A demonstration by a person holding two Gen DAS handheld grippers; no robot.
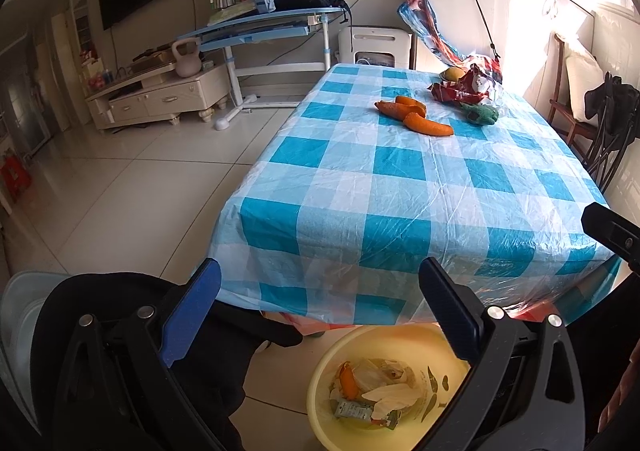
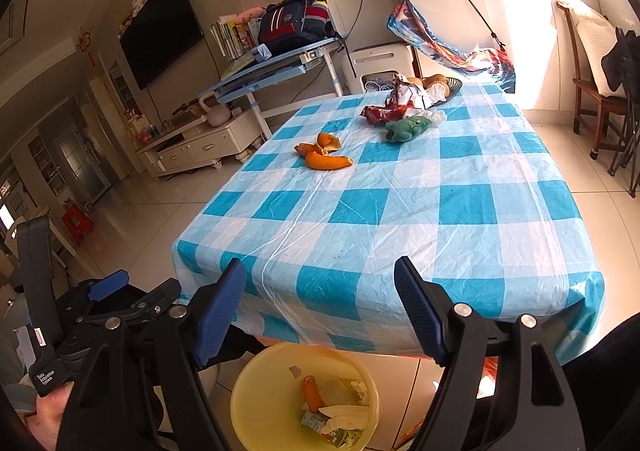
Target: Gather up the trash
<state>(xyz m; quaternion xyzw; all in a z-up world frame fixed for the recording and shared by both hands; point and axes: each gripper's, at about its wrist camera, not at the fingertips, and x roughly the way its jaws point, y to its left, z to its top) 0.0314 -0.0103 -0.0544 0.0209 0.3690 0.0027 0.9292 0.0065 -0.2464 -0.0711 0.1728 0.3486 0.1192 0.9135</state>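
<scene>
Orange peels (image 1: 416, 113) (image 2: 324, 153) lie on the far half of the blue-checked table (image 1: 400, 187) (image 2: 400, 211). A red snack wrapper (image 1: 464, 87) (image 2: 390, 111) and a green plush toy (image 1: 480, 114) (image 2: 408, 128) lie behind them. A yellow basin (image 1: 320, 379) (image 2: 260, 383) on the floor at the table's near edge holds peel, tissue and wrappers. My left gripper (image 1: 320, 299) is open and empty above the basin. My right gripper (image 2: 320, 299) is open and empty over the table's near edge. The left gripper also shows at the lower left of the right wrist view (image 2: 108, 291).
A bowl of fruit (image 2: 440, 83) stands at the table's far end. A wooden chair (image 2: 592, 91) and a folded black chair (image 1: 612, 123) stand to the right. A blue desk (image 1: 264, 27) and TV cabinet (image 1: 160, 95) stand at the left.
</scene>
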